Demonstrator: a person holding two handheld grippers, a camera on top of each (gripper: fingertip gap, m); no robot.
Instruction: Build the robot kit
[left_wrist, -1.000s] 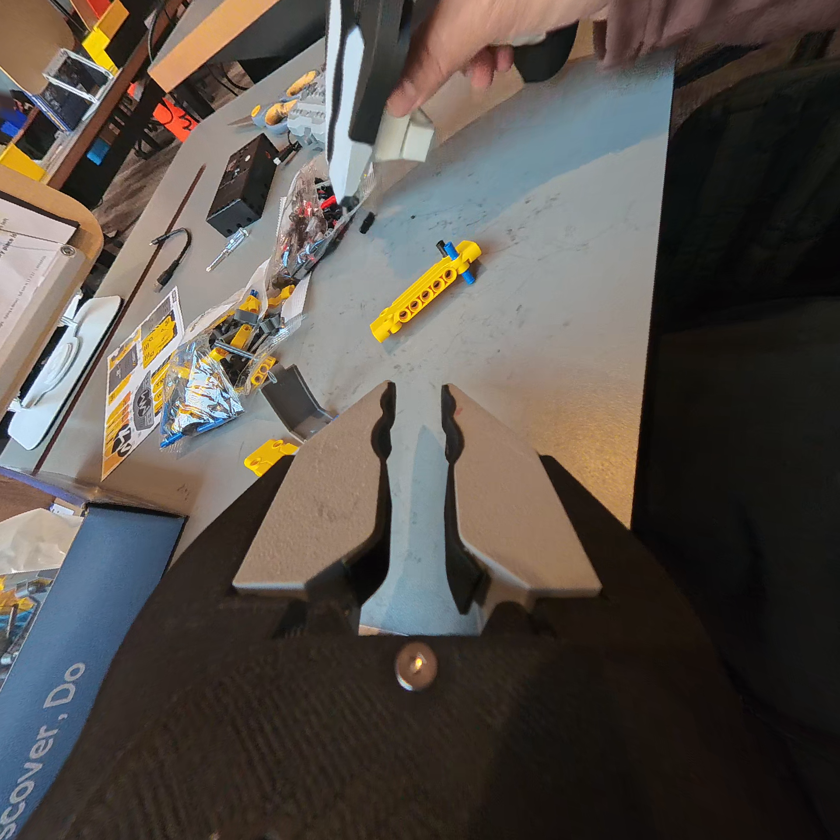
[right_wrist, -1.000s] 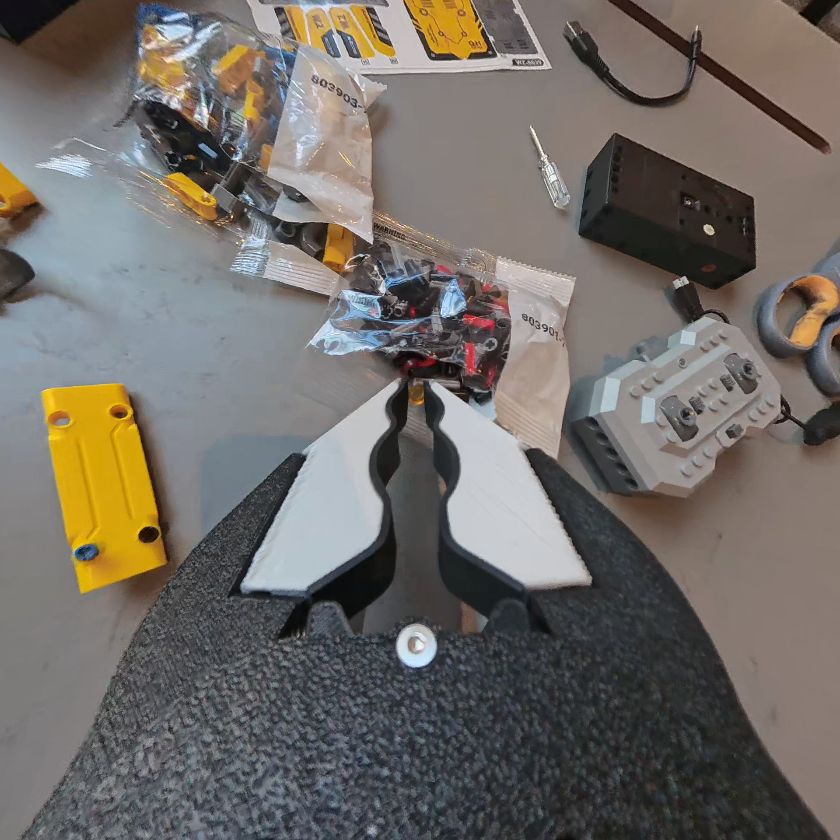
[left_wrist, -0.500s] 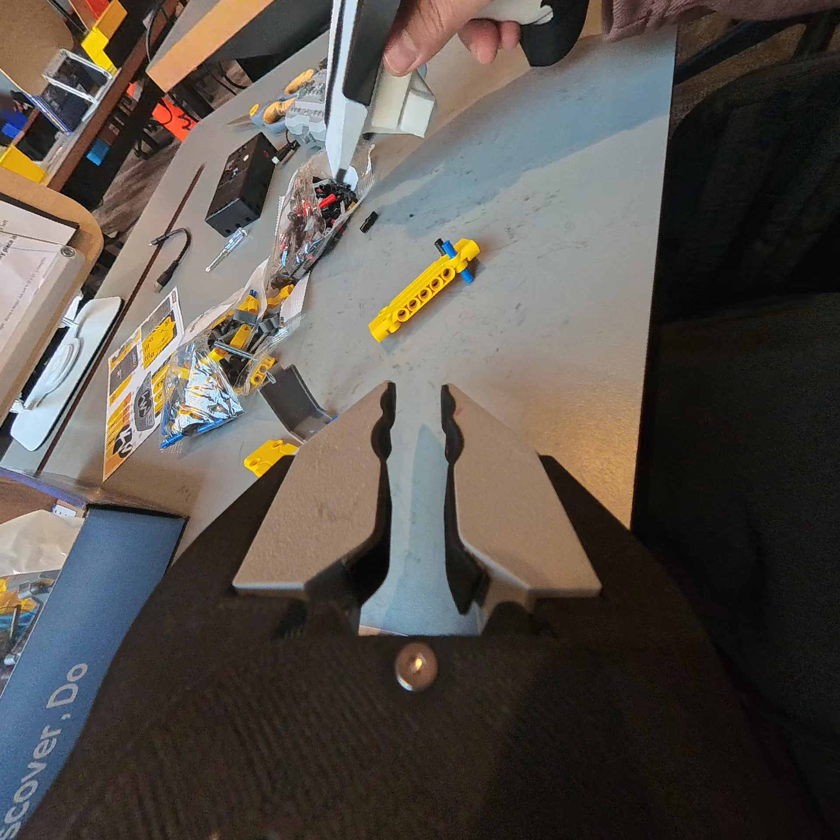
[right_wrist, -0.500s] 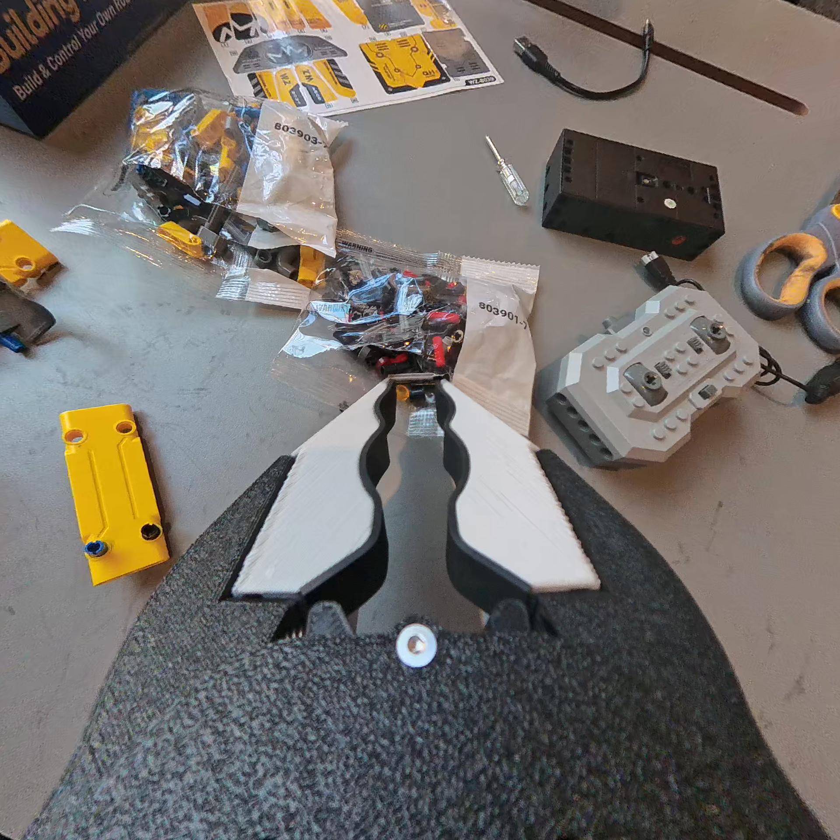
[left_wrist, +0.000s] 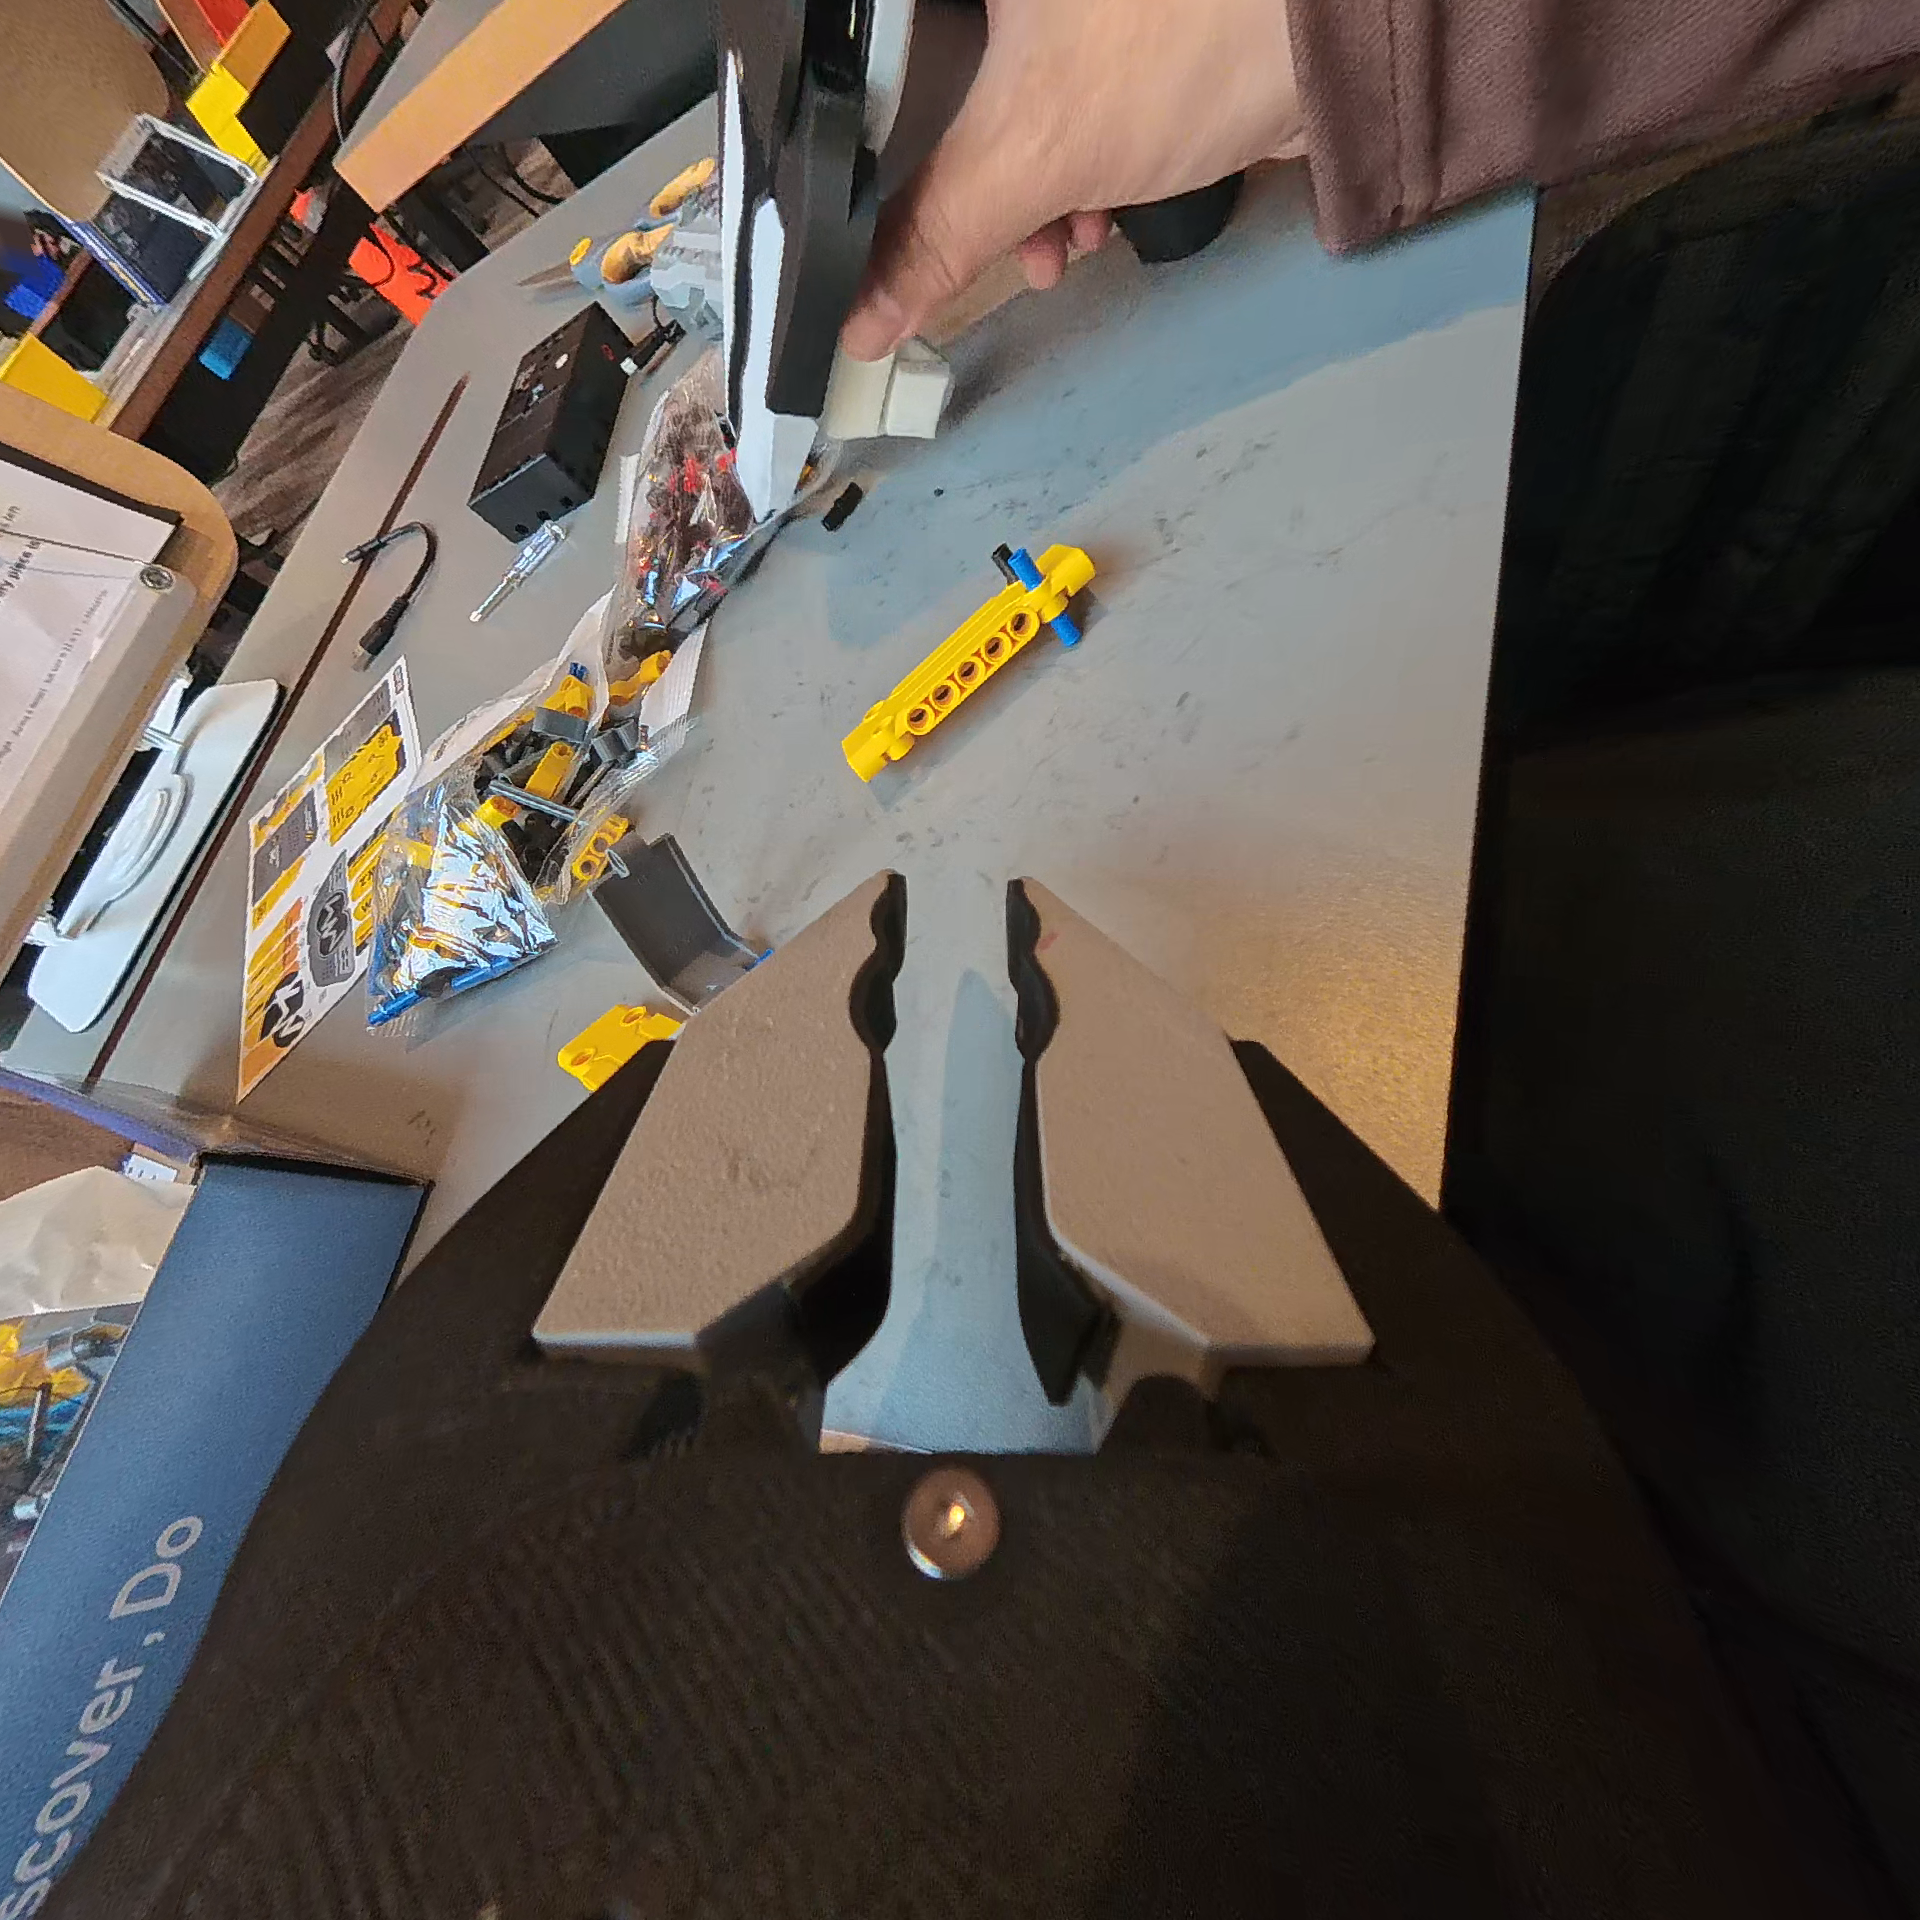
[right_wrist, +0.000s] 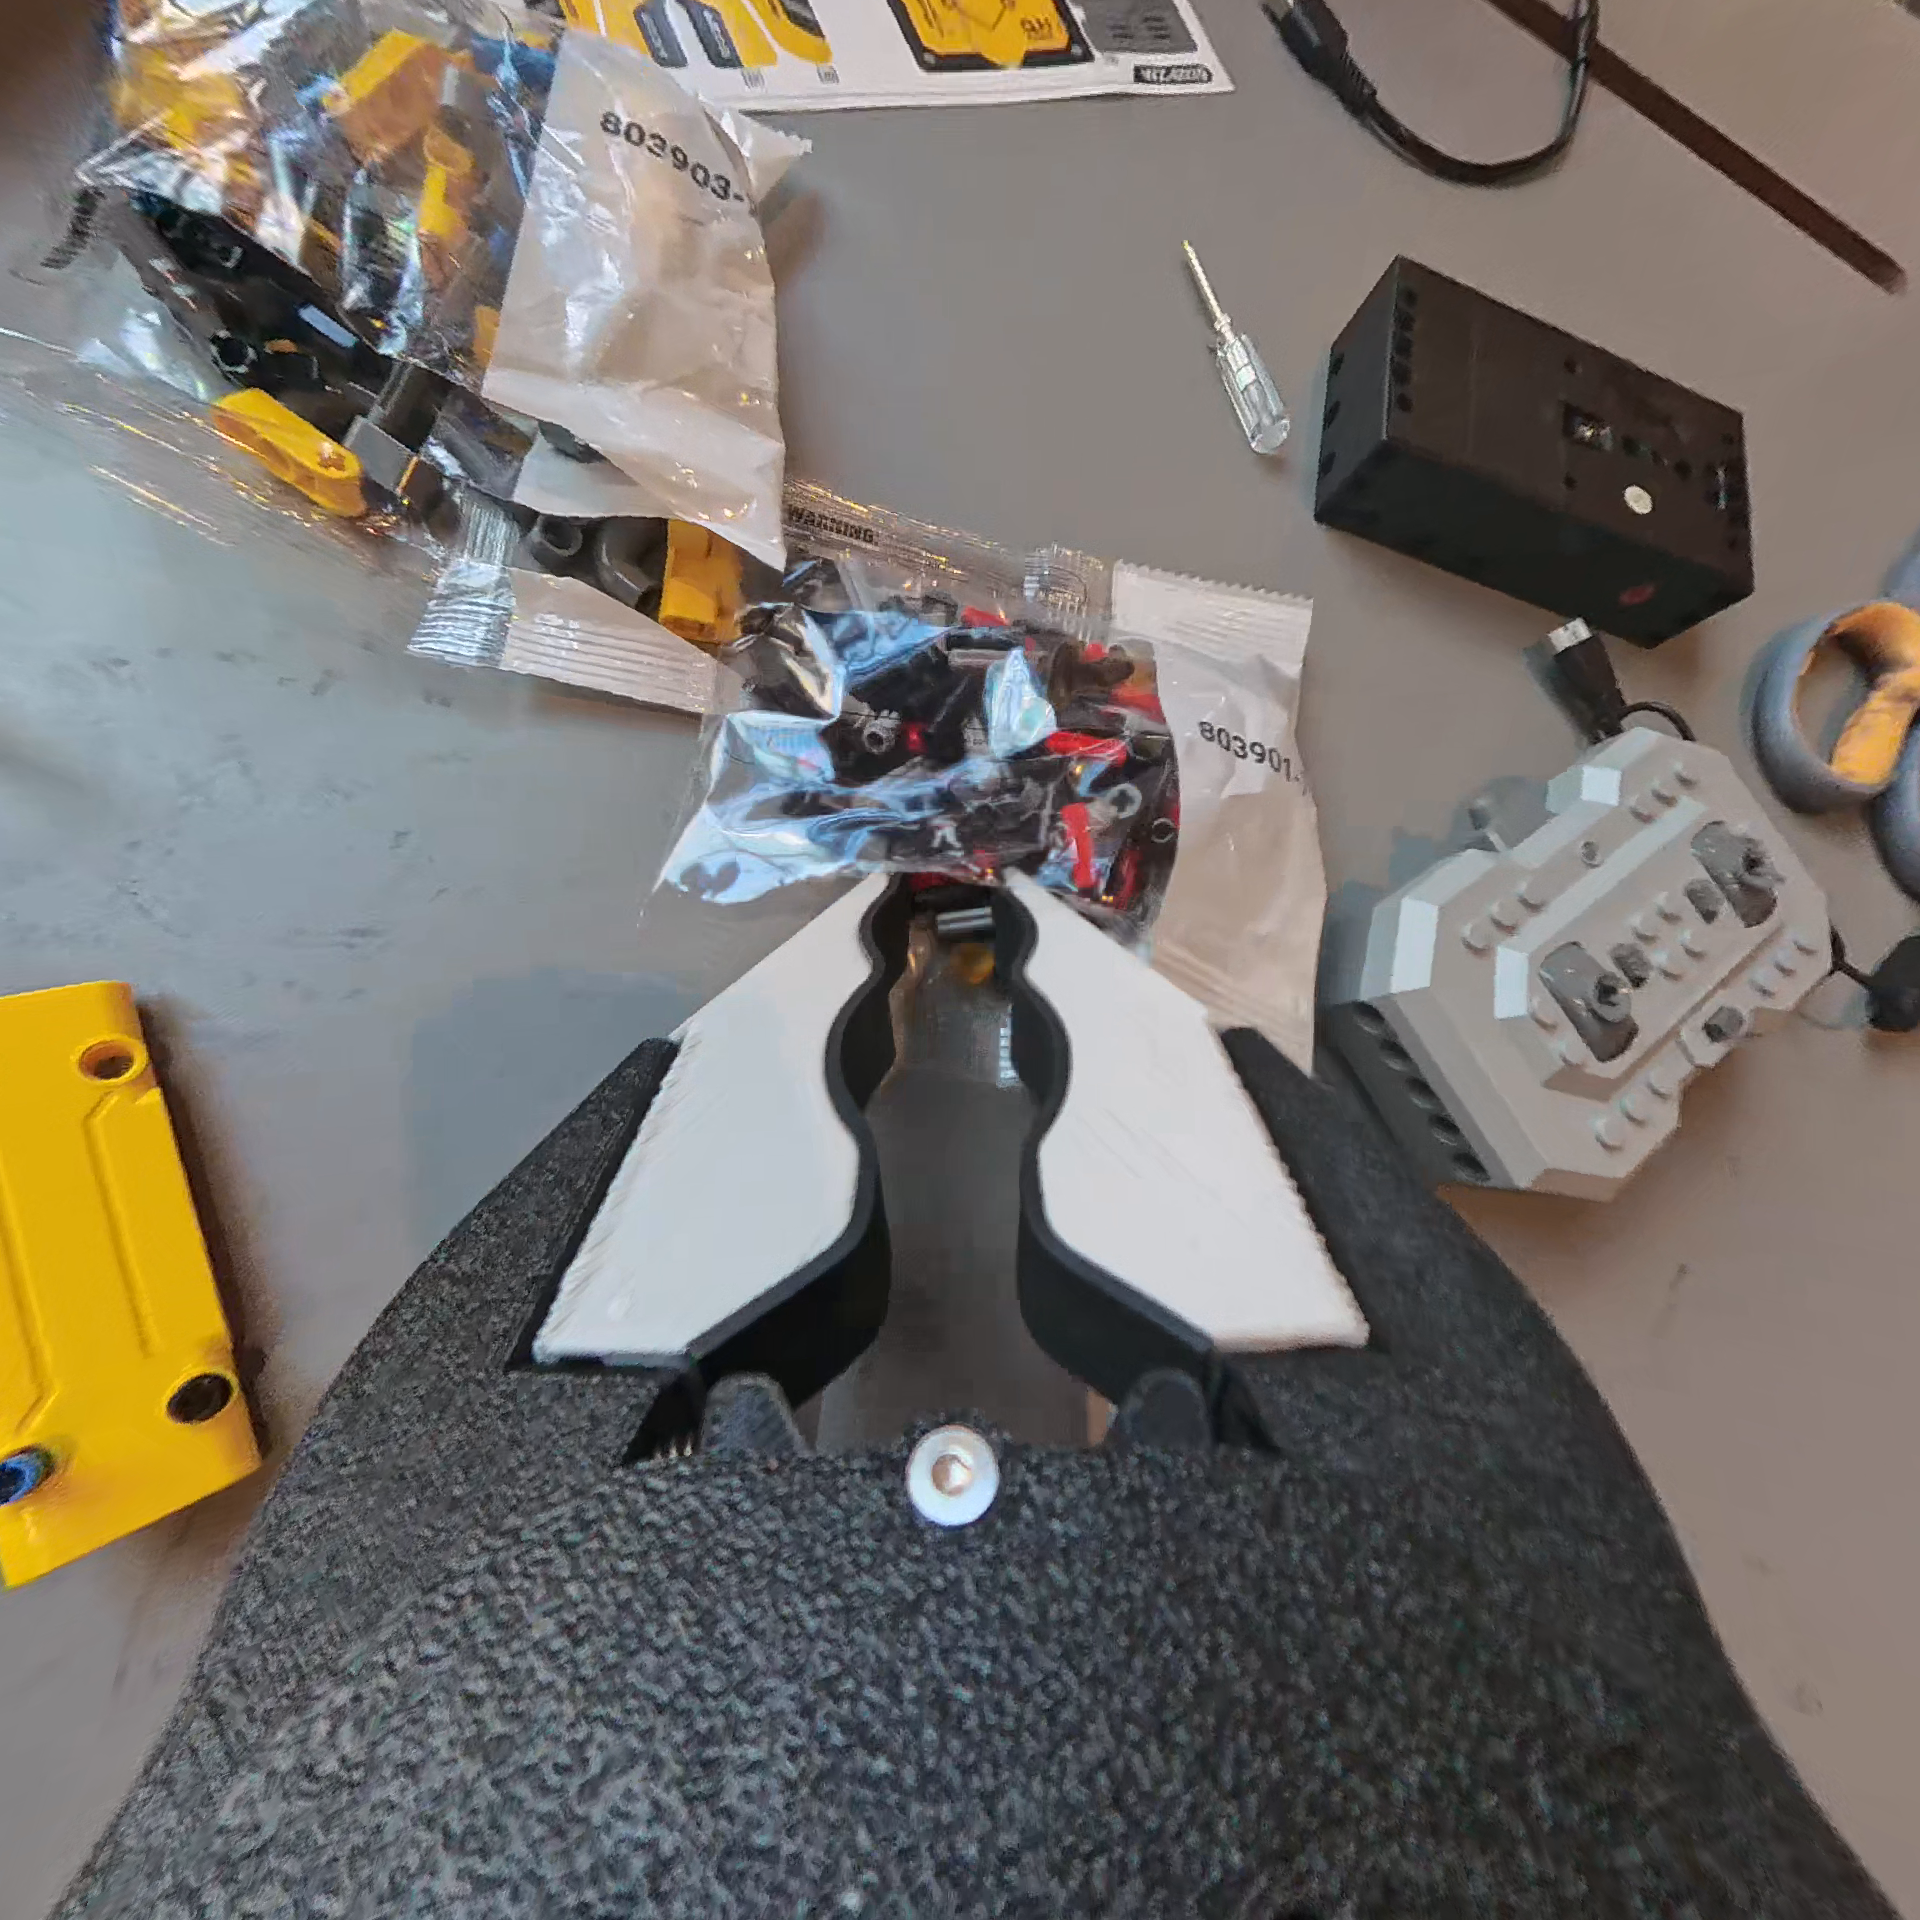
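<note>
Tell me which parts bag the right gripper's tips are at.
The right gripper is at the bag of black and red pieces, beside the grey block. The bag of yellow pieces lies farther off.

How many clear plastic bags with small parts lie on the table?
2. The bag of black and red parts lies at the tips of the right tongs. The bag of yellow and grey parts lies beyond it, left. Others may be hidden.

Pretty messy grey table (right_wrist: 987, 312): two clear bags of parts, a black box (right_wrist: 1538, 457), tiny screwdriver (right_wrist: 1236, 358), grey studded module (right_wrist: 1600, 966), yellow beam (left_wrist: 966, 665).
</note>
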